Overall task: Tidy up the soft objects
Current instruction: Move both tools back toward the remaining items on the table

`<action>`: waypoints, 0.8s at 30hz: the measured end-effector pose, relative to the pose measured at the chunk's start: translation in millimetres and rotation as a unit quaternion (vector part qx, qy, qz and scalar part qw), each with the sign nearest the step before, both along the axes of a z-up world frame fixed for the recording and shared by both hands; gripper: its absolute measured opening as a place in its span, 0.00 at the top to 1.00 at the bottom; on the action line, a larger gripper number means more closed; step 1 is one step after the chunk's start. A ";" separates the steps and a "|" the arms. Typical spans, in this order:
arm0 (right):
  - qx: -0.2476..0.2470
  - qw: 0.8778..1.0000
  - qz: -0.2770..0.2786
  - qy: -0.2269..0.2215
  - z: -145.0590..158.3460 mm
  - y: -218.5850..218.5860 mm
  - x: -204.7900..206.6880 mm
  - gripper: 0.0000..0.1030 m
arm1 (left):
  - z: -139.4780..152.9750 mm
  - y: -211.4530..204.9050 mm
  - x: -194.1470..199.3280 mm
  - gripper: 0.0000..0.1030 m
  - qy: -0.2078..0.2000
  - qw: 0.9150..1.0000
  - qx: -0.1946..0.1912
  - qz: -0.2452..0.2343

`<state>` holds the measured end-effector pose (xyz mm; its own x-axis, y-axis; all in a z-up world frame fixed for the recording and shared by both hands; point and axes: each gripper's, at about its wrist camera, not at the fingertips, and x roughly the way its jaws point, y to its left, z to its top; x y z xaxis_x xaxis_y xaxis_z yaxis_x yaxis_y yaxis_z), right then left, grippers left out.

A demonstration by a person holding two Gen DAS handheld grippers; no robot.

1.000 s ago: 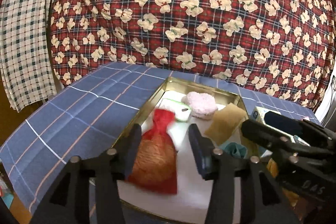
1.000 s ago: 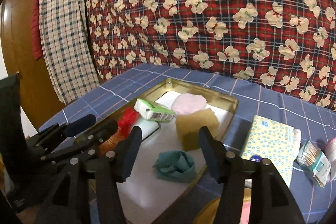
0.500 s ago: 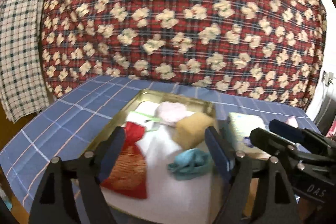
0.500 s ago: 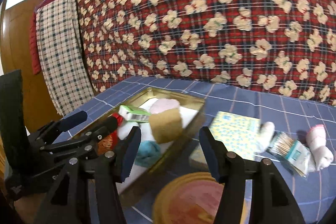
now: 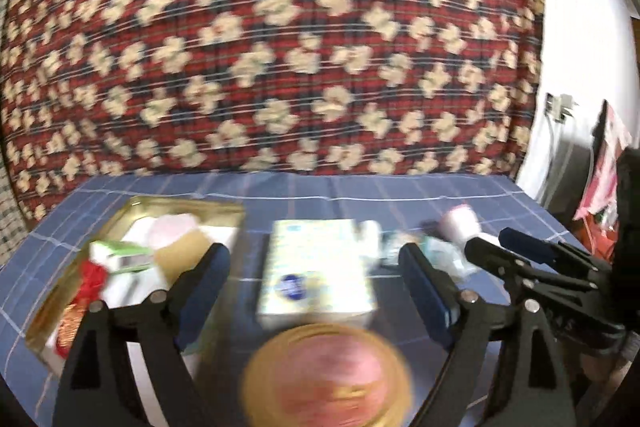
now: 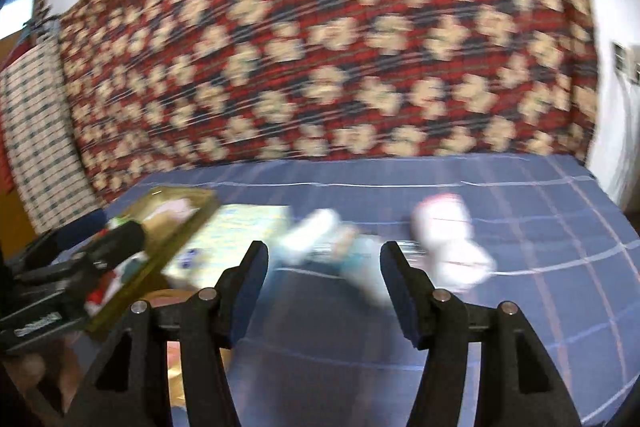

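The soft objects split into 2 groups. Inside the gold tin tray at 9 o'clock in the left wrist view lie a red mesh pouch, a pink puff, a tan sponge and a green-and-white packet. Outside it on the blue checked cloth sit a tissue pack at the centre, then, in the right wrist view, a white roll at 11 o'clock, a blurred clear packet at 12 and a pink-and-white rolled cloth at 1 o'clock.

The left gripper has its jaws spread wide and empty, framing the tissue pack. The right gripper is likewise spread and empty, pointed between the white roll and the rolled cloth.

Both views are heavily smeared, so exact alignment cannot be judged. Closing now risks the right jaws pinching only the thin packet or nudging the white roll away. The 2 grippers are near each other, so converging on neighbouring items could make them collide. The round gold tin at 6 o'clock could be knocked by a low left approach.
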<state>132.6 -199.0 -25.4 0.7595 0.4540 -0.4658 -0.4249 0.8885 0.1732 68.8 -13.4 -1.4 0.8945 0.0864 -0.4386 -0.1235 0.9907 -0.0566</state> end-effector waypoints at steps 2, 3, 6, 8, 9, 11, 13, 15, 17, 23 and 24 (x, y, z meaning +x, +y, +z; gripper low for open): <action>0.000 1.000 -0.025 0.006 -1.6 -23.0 9.8 0.40 | 2.8 -19.4 7.2 0.13 -0.003 1.000 0.008 -0.017; -0.001 0.999 -0.035 0.008 -2.3 -31.8 14.1 0.39 | 2.8 -32.3 13.0 0.11 -0.001 1.000 0.013 -0.027; -0.004 0.998 -0.062 0.014 -5.1 -54.9 27.4 0.31 | -1.4 -57.6 30.0 0.11 0.010 0.999 0.026 -0.043; -0.005 0.997 -0.072 0.021 -8.3 -66.9 35.9 0.31 | -5.1 -71.3 41.9 0.11 0.027 0.998 0.024 -0.057; -0.007 0.997 -0.078 0.029 -11.0 -73.1 41.2 0.31 | -7.3 -78.4 48.2 0.11 0.033 0.997 0.021 -0.065; -0.008 0.995 -0.088 0.037 -15.8 -81.9 48.8 0.31 | -12.3 -93.8 62.3 0.11 0.045 0.996 0.031 -0.069; -0.003 0.995 -0.094 0.045 -20.7 -89.1 53.9 0.31 | -17.8 -103.4 73.2 0.11 0.059 0.995 0.026 -0.078; 0.000 0.994 -0.098 0.053 -25.8 -94.8 58.4 0.31 | -25.2 -111.4 86.8 0.11 0.075 0.994 0.027 -0.077; -0.002 0.993 -0.103 0.055 -29.3 -98.2 59.0 0.30 | -33.5 -118.8 97.9 0.12 0.086 0.993 0.040 -0.074; 0.001 0.992 -0.114 0.058 -32.1 -109.8 65.5 0.30 | -55.6 -118.7 123.3 0.13 0.121 0.990 0.032 -0.063; 0.001 0.992 -0.114 0.058 -31.9 -109.9 67.0 0.30 | -58.8 -118.7 126.6 0.13 0.127 0.989 0.030 -0.063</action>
<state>199.6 -308.9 -57.3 0.7835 0.2776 -0.5560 -0.1897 0.9588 0.2114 195.4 -132.1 -60.2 0.7615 0.0140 -0.6480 -0.0016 0.9998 0.0198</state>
